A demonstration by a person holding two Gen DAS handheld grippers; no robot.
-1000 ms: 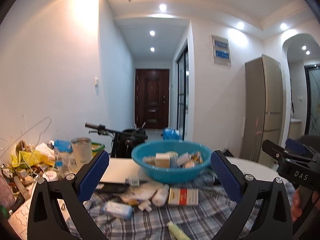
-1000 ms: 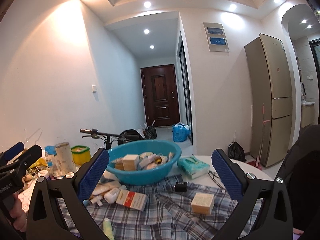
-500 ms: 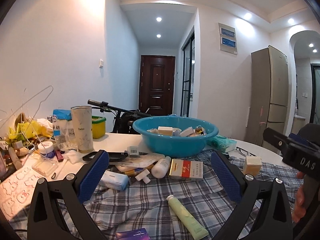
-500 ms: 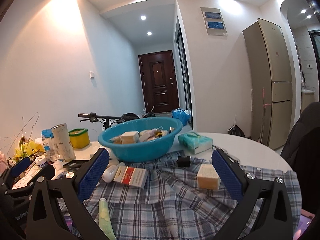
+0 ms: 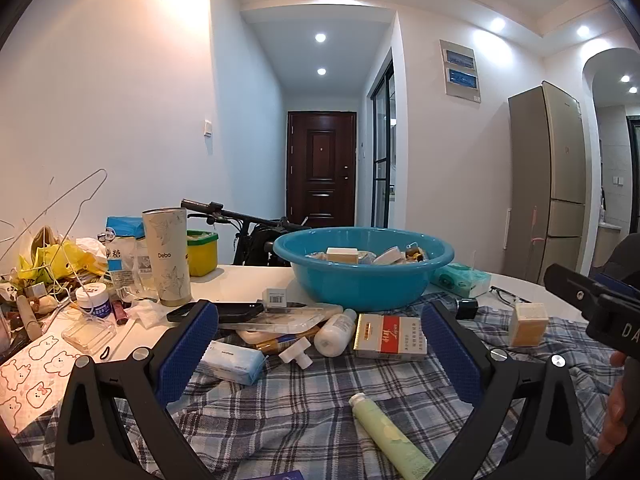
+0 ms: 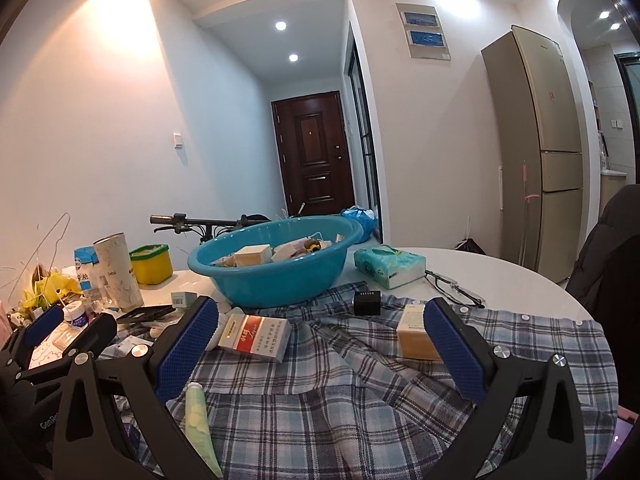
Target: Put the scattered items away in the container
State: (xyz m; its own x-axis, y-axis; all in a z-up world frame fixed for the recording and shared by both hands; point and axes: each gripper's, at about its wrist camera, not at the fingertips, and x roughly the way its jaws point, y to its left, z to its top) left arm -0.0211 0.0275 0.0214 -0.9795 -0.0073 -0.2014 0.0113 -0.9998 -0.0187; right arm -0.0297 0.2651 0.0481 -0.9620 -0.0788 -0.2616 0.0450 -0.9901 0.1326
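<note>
Both sets of jaws are held wide apart and nothing is gripped; the left gripper [image 5: 320,344] is poised above the plaid cloth [image 5: 304,400], and the right gripper [image 6: 320,346] likewise. The blue basin [image 5: 362,268] is set on the white bench [image 5: 236,280] beyond the cloth's far edge, with small boxes already seen inside it. Scattered on the cloth are a red-and-white carton [image 5: 390,337] just before the basin, a white bottle [image 5: 334,330] lying beside it, a pale green tube [image 5: 386,434] nearer the camera, and a tan box [image 6: 414,334] touching the right gripper's right pad in view; a black cube [image 6: 367,303] is seen behind it.
</note>
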